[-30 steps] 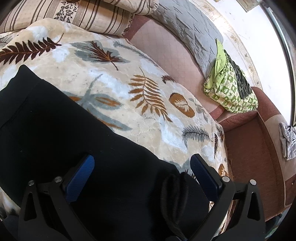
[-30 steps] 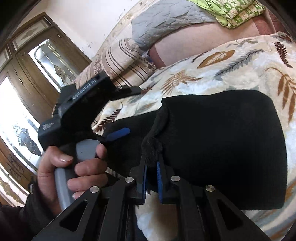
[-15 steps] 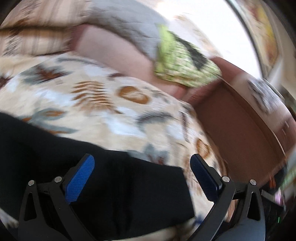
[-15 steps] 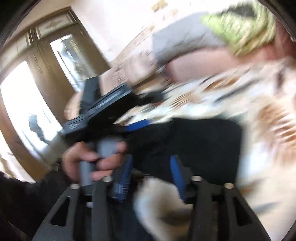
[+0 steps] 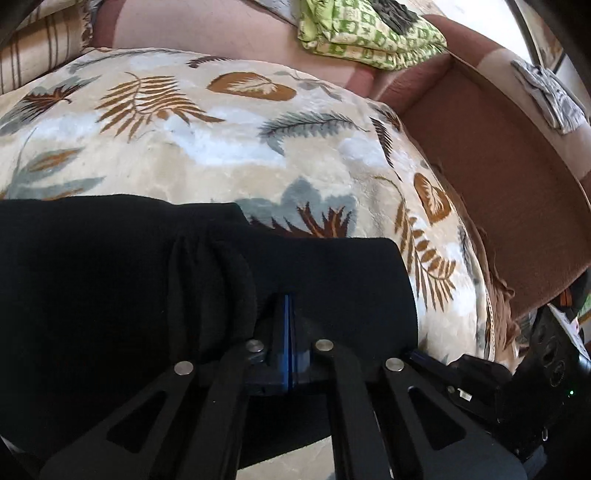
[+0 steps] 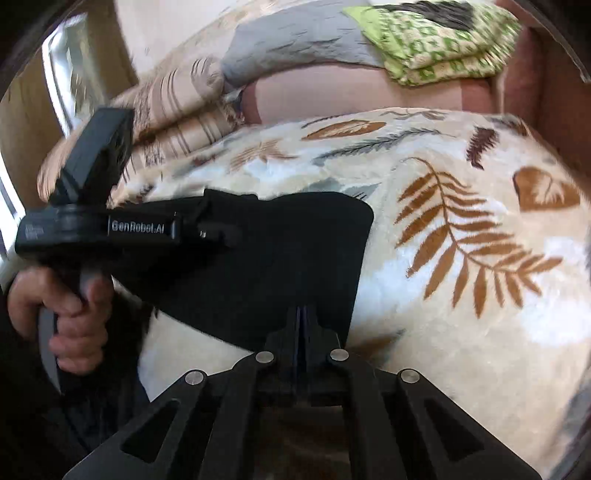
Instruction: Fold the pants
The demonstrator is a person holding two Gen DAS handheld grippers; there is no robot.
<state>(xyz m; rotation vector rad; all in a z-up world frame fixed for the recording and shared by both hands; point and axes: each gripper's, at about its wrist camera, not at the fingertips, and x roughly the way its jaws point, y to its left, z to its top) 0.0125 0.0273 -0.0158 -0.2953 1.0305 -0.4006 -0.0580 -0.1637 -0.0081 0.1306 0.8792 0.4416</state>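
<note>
A lived-in room of a home, with a sofa used as a bed

Ahead of the grippers we see a plush cream blanket (image 5: 229,147) printed with brown and grey leaves, spread over a soft seat. Beyond it runs a pink-brown sofa back (image 5: 207,35), and on top of that a folded green-patterned cloth (image 5: 369,40) and a grey quilted cover (image 6: 295,48). Farther off to the left we find a striped pillow (image 6: 173,107) and a wooden door with glass panes (image 6: 66,70). To the right we make out a brown upholstered armrest (image 5: 491,162).
</note>
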